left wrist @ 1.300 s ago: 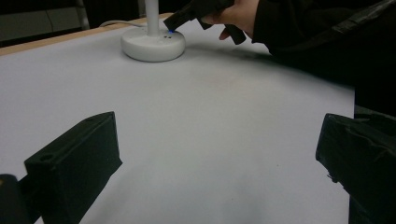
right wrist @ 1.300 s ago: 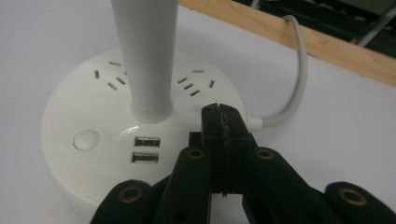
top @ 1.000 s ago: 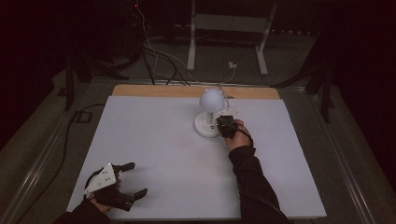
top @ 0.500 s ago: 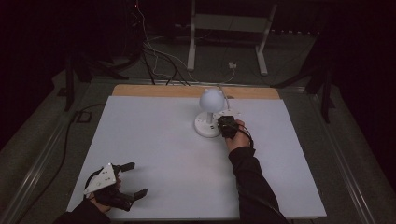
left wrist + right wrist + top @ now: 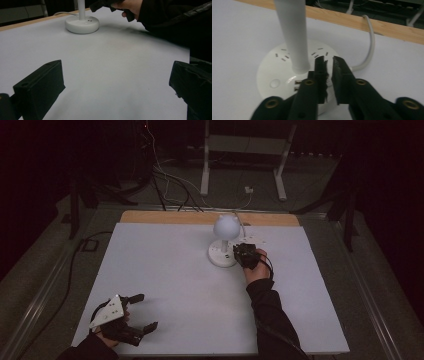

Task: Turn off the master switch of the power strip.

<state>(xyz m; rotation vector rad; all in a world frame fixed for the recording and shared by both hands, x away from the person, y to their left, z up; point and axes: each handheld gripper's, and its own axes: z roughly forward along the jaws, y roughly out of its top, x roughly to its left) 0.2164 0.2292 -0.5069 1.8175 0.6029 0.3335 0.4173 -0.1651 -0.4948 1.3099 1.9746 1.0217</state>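
A white table lamp stands at the back middle of the table, with a globe head [image 5: 226,226] and a round base [image 5: 221,256] that carries sockets. My right gripper [image 5: 244,254] sits right beside that base, on its right. In the right gripper view its jaws [image 5: 329,60] point at the base [image 5: 274,72] just right of the stem [image 5: 293,35]. They have just been opening and stand a narrow slit apart, with nothing between them. My left gripper [image 5: 146,311] rests at the front left, jaws wide open and empty [image 5: 117,82], facing the base [image 5: 82,24].
A white sheet [image 5: 175,285] covers the table, with a wooden strip [image 5: 200,217] along the far edge. The lamp's white cable [image 5: 369,42] runs off behind the base. Stands and cables lie on the dark floor beyond.
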